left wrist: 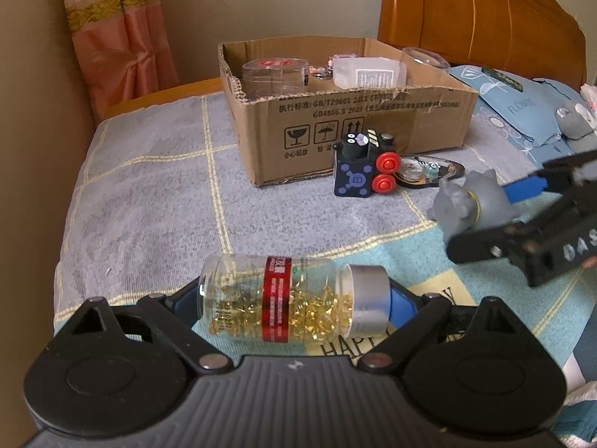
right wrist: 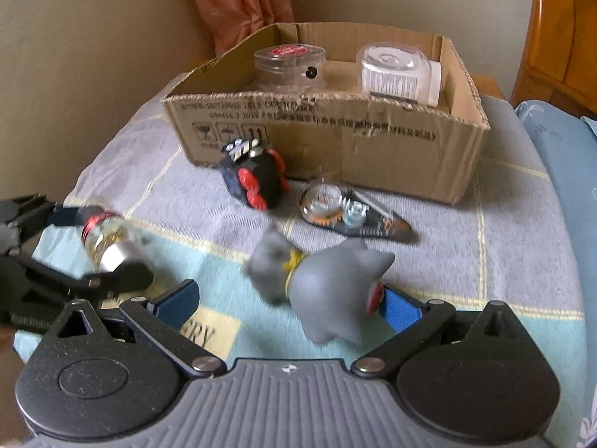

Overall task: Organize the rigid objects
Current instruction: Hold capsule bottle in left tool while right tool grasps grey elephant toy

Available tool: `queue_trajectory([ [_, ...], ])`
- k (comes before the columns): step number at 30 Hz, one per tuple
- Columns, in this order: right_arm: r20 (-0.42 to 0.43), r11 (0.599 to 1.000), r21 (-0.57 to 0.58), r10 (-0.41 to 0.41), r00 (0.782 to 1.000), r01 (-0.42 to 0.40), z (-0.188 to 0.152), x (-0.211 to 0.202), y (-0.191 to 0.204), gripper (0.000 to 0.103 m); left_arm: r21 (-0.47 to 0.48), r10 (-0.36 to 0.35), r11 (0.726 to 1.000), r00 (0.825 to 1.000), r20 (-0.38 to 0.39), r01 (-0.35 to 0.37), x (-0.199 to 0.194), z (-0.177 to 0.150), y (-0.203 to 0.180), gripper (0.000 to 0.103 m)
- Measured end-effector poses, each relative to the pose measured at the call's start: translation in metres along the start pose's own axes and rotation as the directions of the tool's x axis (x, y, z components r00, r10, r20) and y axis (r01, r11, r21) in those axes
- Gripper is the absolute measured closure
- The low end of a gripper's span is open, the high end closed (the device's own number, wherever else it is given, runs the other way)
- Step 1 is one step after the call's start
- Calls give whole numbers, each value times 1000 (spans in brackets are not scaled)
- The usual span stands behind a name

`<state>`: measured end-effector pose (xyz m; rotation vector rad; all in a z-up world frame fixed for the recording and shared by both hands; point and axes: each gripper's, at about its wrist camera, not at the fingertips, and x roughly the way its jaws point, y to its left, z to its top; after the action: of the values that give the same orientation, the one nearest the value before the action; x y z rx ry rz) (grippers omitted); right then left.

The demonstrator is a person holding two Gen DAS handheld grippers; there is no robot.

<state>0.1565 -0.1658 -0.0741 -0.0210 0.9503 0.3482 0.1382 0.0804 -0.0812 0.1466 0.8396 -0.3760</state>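
I am holding the clear plastic pill bottle of gold capsules (left wrist: pixel 294 300) crosswise in the left tool (left wrist: pixel 294 304), blue pads pinching base and silver cap, long axis running three to nine o'clock. My right tool (right wrist: pixel 294 304) is spread wide around the grey rubber cat figurine (right wrist: pixel 328 283); only the pad at three o'clock is touching it, so it is not gripped. The torn brown cardboard box (left wrist: pixel 358 119) is lying at twelve o'clock on the checked bed cover (left wrist: pixel 149 201). Motion blur is smearing the cat's outline.
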Motion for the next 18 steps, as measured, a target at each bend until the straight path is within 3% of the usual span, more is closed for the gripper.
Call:
queue_trajectory([
  [2, 4, 1000, 4, -13, 1000, 13, 5, 6, 1, 2, -1, -4, 1000, 1000, 0, 4, 1, 1, 1, 10],
  [8, -12, 991, -43, -129, 992, 128, 9, 15, 4, 24, -4, -4, 1000, 1000, 0, 4, 1, 1, 1, 10],
  [18, -18, 992, -66, -108, 994, 107, 7, 11, 5, 25, 12, 7, 1000, 1000, -15, -7, -1, 5, -1, 10],
])
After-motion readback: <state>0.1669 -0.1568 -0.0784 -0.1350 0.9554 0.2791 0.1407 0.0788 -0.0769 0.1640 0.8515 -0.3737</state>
